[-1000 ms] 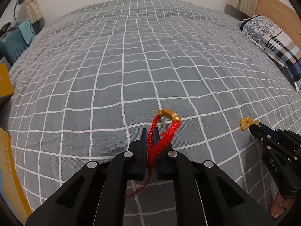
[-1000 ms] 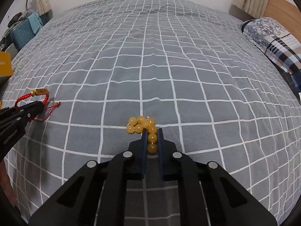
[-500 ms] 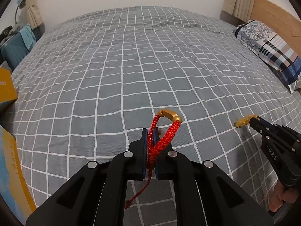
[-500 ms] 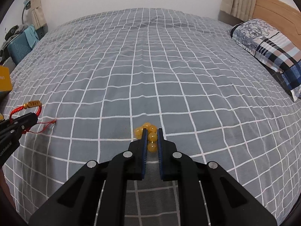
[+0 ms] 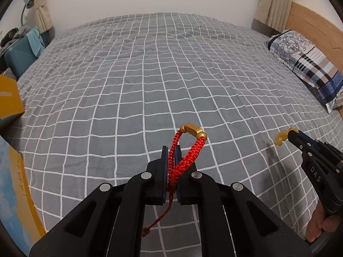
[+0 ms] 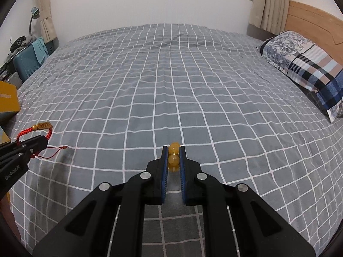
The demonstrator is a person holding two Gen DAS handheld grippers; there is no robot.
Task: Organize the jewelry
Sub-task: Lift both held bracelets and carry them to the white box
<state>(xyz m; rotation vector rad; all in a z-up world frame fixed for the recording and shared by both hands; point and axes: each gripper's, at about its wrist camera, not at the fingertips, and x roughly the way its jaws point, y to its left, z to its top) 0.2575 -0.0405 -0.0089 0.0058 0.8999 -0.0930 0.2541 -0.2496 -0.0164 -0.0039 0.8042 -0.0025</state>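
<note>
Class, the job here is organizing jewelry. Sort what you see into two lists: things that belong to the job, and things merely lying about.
Belongs to the job:
red braided bracelet, clamped in the left gripper
yellow bead bracelet, clamped in the right gripper

Just lying about:
patterned pillow
grey checked bedspread
teal suitcase
yellow box

My left tongs (image 5: 170, 160) are closed tight, the blue pads (image 5: 164, 165) pinching a red braided bracelet (image 5: 184, 156), and they hang level above the bed. My right tongs (image 6: 173, 160) are clamped too, their pads (image 6: 164, 167) pressing a string of amber beads (image 6: 173, 156) between them. From the left camera I see the right tongs (image 5: 293, 136) off to the side, pointing inward, with my right hand (image 5: 321, 224) wrapped around the grip below. From the right camera the left tongs (image 6: 40, 141) reach in from the left edge.
</note>
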